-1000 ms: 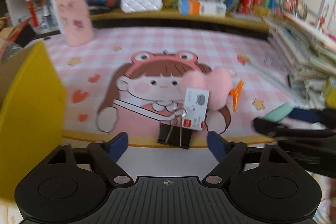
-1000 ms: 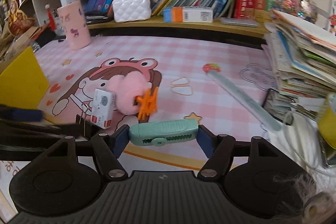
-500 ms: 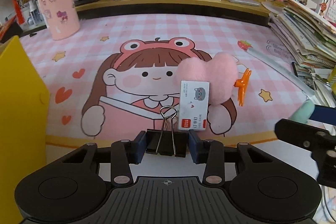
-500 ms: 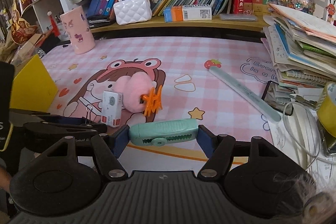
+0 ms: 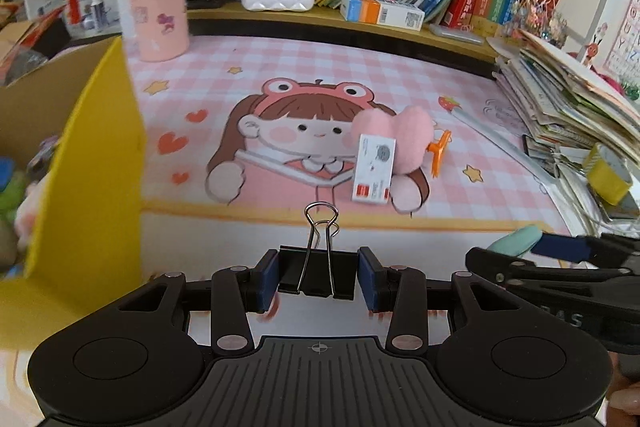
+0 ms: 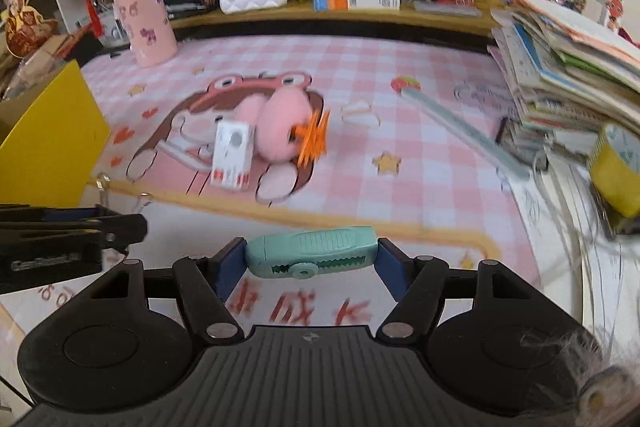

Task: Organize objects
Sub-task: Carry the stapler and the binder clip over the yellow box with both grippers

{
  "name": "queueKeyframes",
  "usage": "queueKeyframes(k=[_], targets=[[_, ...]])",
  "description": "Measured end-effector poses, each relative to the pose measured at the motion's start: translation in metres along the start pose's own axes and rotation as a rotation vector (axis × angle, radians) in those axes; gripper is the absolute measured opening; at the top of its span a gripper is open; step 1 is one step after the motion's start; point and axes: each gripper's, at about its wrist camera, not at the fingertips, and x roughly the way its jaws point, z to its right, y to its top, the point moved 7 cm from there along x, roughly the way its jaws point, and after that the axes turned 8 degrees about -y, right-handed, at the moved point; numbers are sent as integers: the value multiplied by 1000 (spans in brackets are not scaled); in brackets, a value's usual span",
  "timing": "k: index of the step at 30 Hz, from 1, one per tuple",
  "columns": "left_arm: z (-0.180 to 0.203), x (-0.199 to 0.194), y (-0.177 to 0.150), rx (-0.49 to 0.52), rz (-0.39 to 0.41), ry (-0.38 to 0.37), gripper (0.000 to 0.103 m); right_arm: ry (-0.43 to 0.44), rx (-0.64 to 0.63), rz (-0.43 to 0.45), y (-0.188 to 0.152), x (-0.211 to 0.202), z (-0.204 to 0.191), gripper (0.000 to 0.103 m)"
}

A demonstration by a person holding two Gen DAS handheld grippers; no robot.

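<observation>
- Binder clip (image 5: 317, 273): black, wire handles pointing away from the camera, pinched across its body by the left claw (image 5: 318, 277); both blue pads press its sides. It hangs clear above the near edge of the pink mat (image 5: 360, 79), so that it can be carried off the worktop.
- Mint correction-tape dispenser (image 6: 311, 253): held lengthwise between the pads of the right claw (image 6: 311, 259), one pad on each end, likewise clear of the mat's near edge. In the left wrist view its tip shows to the right of the clip.
- Yellow box (image 5: 92, 187): stands at the mat's left edge, open, with soft toys partly visible inside. Judged to be the collecting bin, which explains why both claws carry their loads on that side of the mat.
- Still on the mat, near its centre: the small white card box (image 5: 373, 169) leaning on the pink plush heart (image 5: 404, 135), with the orange hair claw clip (image 5: 438, 153) touching the plush's right side.
- Change against the earliest frame: there the left claw stands spread with the clip resting on the mat between its pads; now it is pressed onto the clip and the clip is lifted. The yellow box fills more of the left wrist view than half a second ago. The right claw's grip on the dispenser is unchanged throughout.
</observation>
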Motion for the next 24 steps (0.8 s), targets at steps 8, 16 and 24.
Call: queueKeyframes(k=[8,16,24], targets=[[-22,-40,-28,-23,26,-21,40,7,-50,5,-24,-30,-44,67],[-55,-78,-58,-60,36,-25,39,17,-84,3,-50,-58,-93,68],[-99,-128,-90,-98,57,17,39,70,-136,9,-77,-87,-156,67]])
